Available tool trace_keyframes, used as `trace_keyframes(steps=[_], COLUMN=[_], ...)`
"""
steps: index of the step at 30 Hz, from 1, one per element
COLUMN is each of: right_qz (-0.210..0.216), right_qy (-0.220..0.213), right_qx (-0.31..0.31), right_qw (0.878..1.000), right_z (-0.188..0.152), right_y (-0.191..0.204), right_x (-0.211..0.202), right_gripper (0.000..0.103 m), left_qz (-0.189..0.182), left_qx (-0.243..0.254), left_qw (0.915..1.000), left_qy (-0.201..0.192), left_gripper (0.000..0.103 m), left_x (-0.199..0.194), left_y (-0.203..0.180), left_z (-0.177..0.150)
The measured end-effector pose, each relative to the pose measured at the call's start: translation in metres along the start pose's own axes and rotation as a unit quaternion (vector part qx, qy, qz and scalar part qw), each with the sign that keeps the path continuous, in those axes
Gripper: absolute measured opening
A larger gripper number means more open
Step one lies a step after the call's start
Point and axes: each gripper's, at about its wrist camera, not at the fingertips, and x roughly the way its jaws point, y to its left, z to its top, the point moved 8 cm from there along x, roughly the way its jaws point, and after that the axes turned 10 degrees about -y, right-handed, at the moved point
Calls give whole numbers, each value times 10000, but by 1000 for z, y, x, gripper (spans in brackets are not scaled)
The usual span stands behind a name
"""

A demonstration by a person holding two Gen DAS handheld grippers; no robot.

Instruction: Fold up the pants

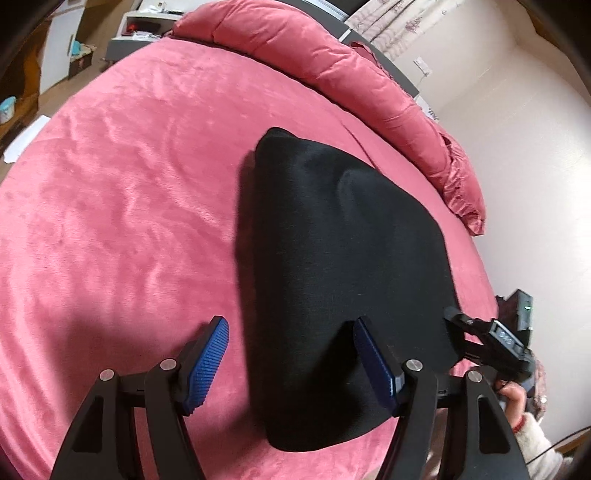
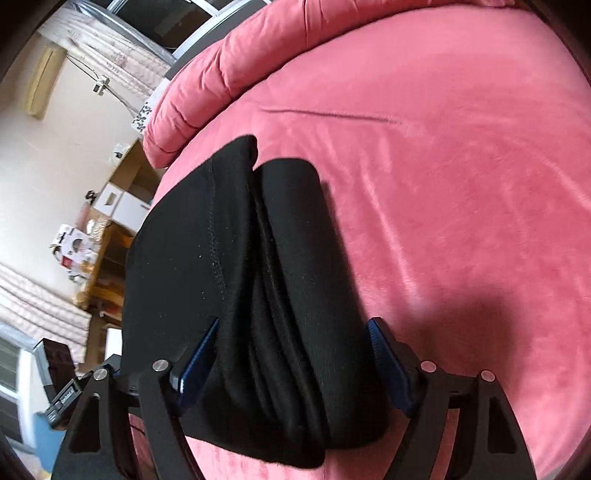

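Observation:
The black pants (image 1: 332, 266) lie folded into a thick bundle on the pink bed (image 1: 122, 206). My left gripper (image 1: 291, 336) is open, its blue pads wide apart, astride the bundle's near left edge. In the right wrist view the pants (image 2: 240, 280) show stacked folds and a stitched hem. My right gripper (image 2: 291, 347) is open, its jaws on either side of the bundle's near end, not pinching it. The right gripper also shows in the left wrist view (image 1: 491, 339), at the bundle's right side.
A rolled pink duvet (image 1: 332, 62) runs along the bed's far edge. A cream wall (image 1: 517, 147) stands at the right. Wooden shelves with boxes (image 2: 99, 236) stand beside the bed. A nightstand (image 1: 140, 29) is at the far left.

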Motion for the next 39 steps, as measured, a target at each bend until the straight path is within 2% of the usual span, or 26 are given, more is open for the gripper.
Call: trace_keyframes(steps=[12, 20, 25, 32, 39], right_qz=[199, 216, 228, 271, 228], right_qy=[102, 131, 217, 227, 106], right_qx=[-69, -234, -316, -291, -485], right_qw=[9997, 9994, 9990, 9990, 9985], right_z=[1, 3, 8, 11, 9], right_y=[2, 12, 16, 15, 15], right_x=[13, 23, 31, 36, 38], right_gripper=[83, 85, 85, 85, 85], left_qz=[-265, -240, -404, -298, -203], left_qx=[225, 619, 371, 684, 1090], left_qw=[9991, 9968, 9958, 9941, 9913], left_qy=[247, 455, 737, 790, 710], left_gripper=[72, 82, 89, 99, 101], left_x=[17, 34, 50, 63, 72], left_y=[-17, -27, -22, -32, -42], left_z=[-2, -4, -5, -8, -12])
